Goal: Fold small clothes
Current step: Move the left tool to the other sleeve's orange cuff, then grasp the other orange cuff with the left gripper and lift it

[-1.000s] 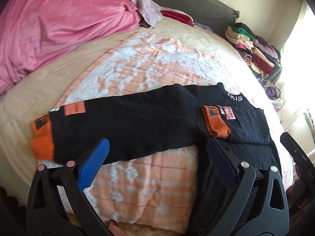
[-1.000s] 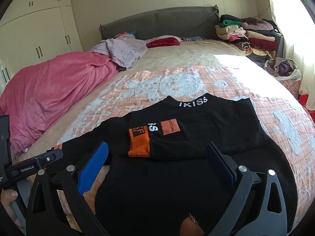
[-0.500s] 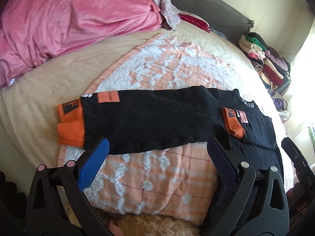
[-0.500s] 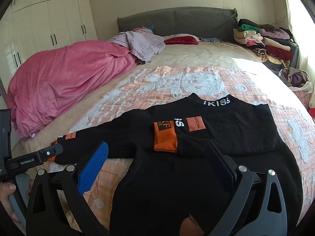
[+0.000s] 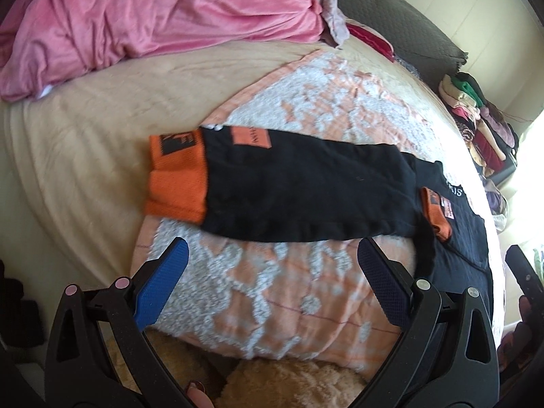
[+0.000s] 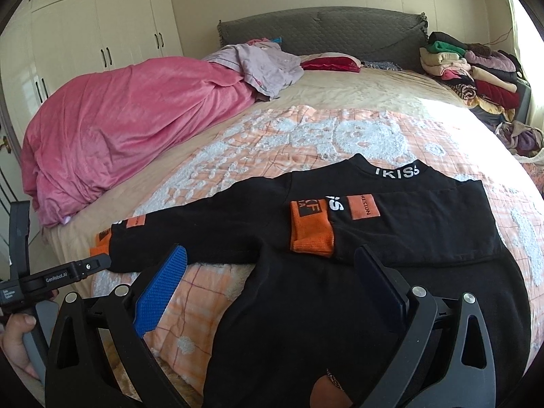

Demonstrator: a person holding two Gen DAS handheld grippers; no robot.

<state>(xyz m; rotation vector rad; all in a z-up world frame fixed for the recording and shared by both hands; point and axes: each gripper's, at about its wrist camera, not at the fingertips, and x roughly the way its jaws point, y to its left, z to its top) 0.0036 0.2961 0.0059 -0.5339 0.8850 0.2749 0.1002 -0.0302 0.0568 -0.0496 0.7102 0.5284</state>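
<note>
A small black sweater [image 6: 357, 306] with orange cuffs lies flat on the bed. Its right sleeve is folded across the chest, orange cuff [image 6: 311, 226] near the middle. Its left sleeve [image 5: 299, 190] stretches out to the side, ending in an orange cuff [image 5: 176, 173]. My left gripper [image 5: 272, 265] is open and empty, hovering just short of the outstretched sleeve. My right gripper [image 6: 268, 272] is open and empty above the sweater's body, below the folded sleeve. The left gripper also shows in the right wrist view [image 6: 54, 275].
An orange and white patterned blanket [image 6: 306, 136] covers the bed under the sweater. A pink duvet [image 6: 119, 129] is heaped at the left. Piles of clothes [image 6: 476, 71] sit at the far right by the grey headboard [image 6: 323, 30]. White wardrobes [image 6: 95, 27] stand behind.
My left gripper has swung left along the outstretched sleeve, bringing its orange cuff toward the middle of view. My right gripper has pulled back slightly. Both stay open.
</note>
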